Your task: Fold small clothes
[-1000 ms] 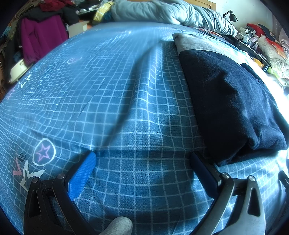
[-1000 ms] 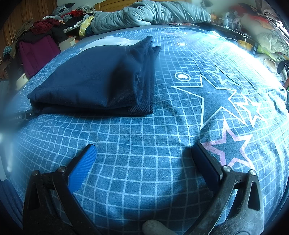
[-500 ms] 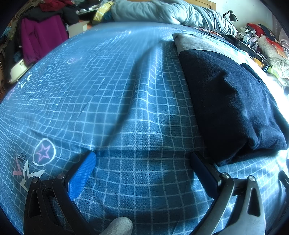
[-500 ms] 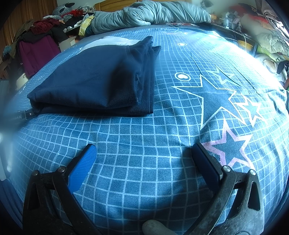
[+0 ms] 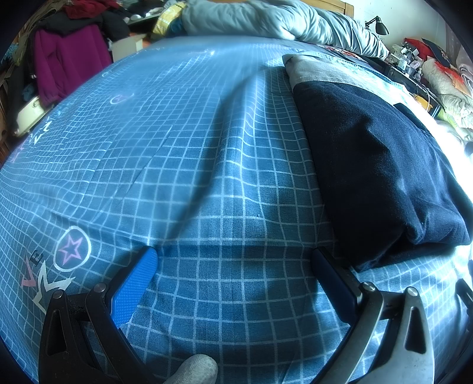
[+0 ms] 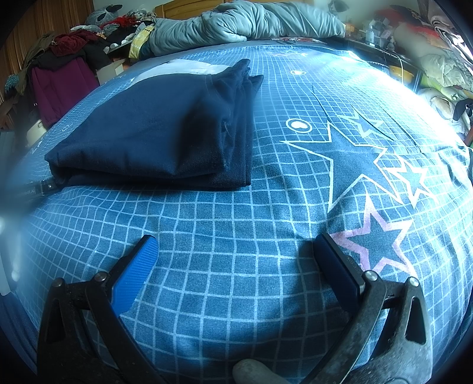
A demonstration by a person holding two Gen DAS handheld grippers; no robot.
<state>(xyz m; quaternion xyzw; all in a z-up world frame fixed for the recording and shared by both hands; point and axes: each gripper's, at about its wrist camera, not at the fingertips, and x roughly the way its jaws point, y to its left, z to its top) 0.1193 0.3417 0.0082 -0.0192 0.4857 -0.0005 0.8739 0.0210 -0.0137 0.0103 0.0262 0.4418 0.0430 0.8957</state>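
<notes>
- Both of my tools sit low over the bed, each spread wide and holding nothing: the left tool (image 5: 233, 263) has only checked cover between its 2 fingers, and so does the right tool (image 6: 235, 251).
- On each tool the left finger wears a bright blue pad (image 5: 134, 288) and the right finger looks darker.
- My folded navy garment (image 6: 159, 133) lies flat on the blue grid bedcover (image 6: 236, 236), far and to the left of the right tool, its stacked edges facing right.
- From the left wrist view the same folded navy garment (image 5: 375, 165) is on the right, its near corner just beside the right finger of my left tool; I cannot tell whether they touch.
- A pale grey cloth (image 5: 313, 69) pokes out from under the garment's far end.
- Large star prints (image 6: 375, 236) mark the cover to the right of the right tool, and a circled star badge (image 5: 72, 249) sits left of the left tool.
- A rumpled grey duvet (image 6: 251, 20) lies across the far end of the bed.
- A purple coat (image 5: 68, 59) hangs among piled clothes at far left.
</notes>
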